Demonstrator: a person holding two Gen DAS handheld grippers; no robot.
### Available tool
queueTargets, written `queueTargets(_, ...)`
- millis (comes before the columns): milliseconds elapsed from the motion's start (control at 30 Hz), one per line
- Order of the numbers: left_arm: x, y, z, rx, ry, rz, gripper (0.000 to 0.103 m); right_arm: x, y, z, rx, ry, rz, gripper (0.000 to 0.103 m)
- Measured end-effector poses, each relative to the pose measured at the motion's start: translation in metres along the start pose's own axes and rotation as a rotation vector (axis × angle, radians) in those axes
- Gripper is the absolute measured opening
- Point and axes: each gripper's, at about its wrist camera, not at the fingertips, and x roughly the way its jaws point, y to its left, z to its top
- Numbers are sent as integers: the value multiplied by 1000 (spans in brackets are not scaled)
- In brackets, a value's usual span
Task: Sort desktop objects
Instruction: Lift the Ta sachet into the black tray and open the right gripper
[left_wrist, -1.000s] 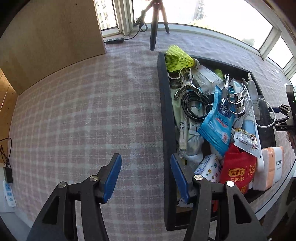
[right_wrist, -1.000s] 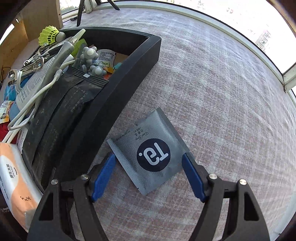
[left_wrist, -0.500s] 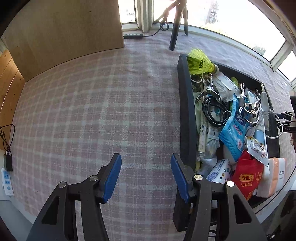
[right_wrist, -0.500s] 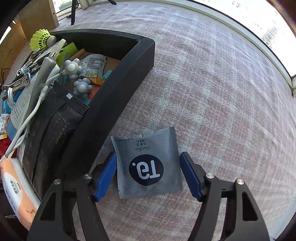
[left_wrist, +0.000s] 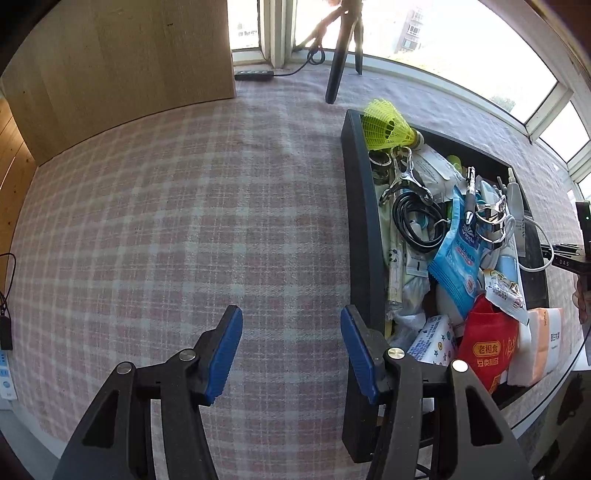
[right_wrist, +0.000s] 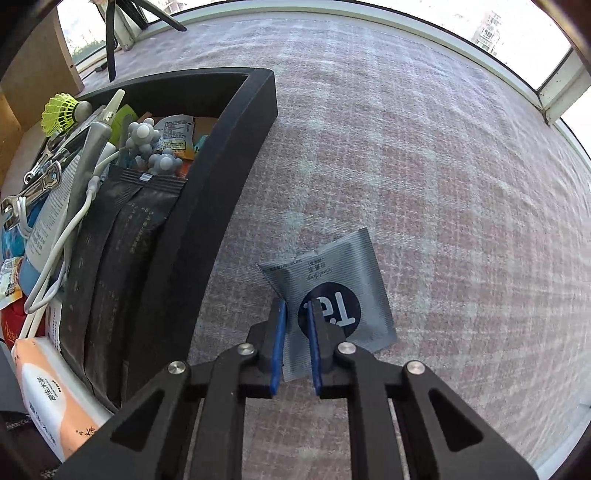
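Observation:
A grey sachet (right_wrist: 347, 273) with a dark round logo lies on the pink checked cloth, just right of the black tray (right_wrist: 221, 177). My right gripper (right_wrist: 297, 306) points down at it. Its jaws are closing, and the sachet's left part is pinched up between the blue pads while the rest sticks out to the right. My left gripper (left_wrist: 291, 317) hangs open over bare cloth with nothing between its fingers, its right finger close to the left wall of the black tray (left_wrist: 364, 206). The tray is packed with several small items.
In the tray lie a yellow shuttlecock (left_wrist: 388, 125), a blue wipes pack (left_wrist: 456, 254), a red pouch (left_wrist: 487, 347), cables and clips. An orange tissue pack (right_wrist: 51, 398) sits at its near end. A tripod leg (left_wrist: 338, 66) and a wooden panel (left_wrist: 110, 66) stand at the back.
The right jaws have gone from wide open around the flat sachet to nearly shut on its left part, and the sachet has turned. The left gripper has shifted slightly left, off the tray wall.

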Motion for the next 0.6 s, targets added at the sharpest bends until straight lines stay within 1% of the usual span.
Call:
queueTargets(33,-1,1,-1,1,0,1,53,0,-1,2,12,7,-4,10)
queueTargets(67,-1,1,-2,0,-1,3,53,-1,-1,6,14,10,-7,6)
queueTargets(133,-1,4,-5,-7,1,2,53,-3,2,24,19,9,-14,0)
queueTargets(200,0,8,-7,-14,3,3,53,-6,-2,40,46,-1,-13,1)
queueTargets(267,1,13,-8,-25,7,4,53,-11,-6,48,76,-12,9,0)
queueTargets(333,2,17,-9,-35,8,6,53,-19,-14,51,112,-26,14,1)
queueTargets(367,3,19,-9,-41,9,2,53,-23,-21,52,123,-29,25,0)
queueTargets(433,4,20,-8,-47,8,-4,53,-31,-49,57,120,-41,13,1)
queueTargets(467,3,20,-8,-50,6,-6,53,-38,-88,68,113,-41,6,1)
queueTargets(500,3,20,-7,-51,5,-10,53,-41,-93,65,117,-38,0,1)
queueTargets(533,2,19,-7,-50,5,-13,53,-44,-64,48,125,-38,7,1)
queueTargets(567,1,18,-7,-45,3,-13,53,-42,-24,41,133,-46,18,0)
queueTargets(600,0,17,-7,-41,0,-11,53,-41,-8,58,138,-61,25,0)
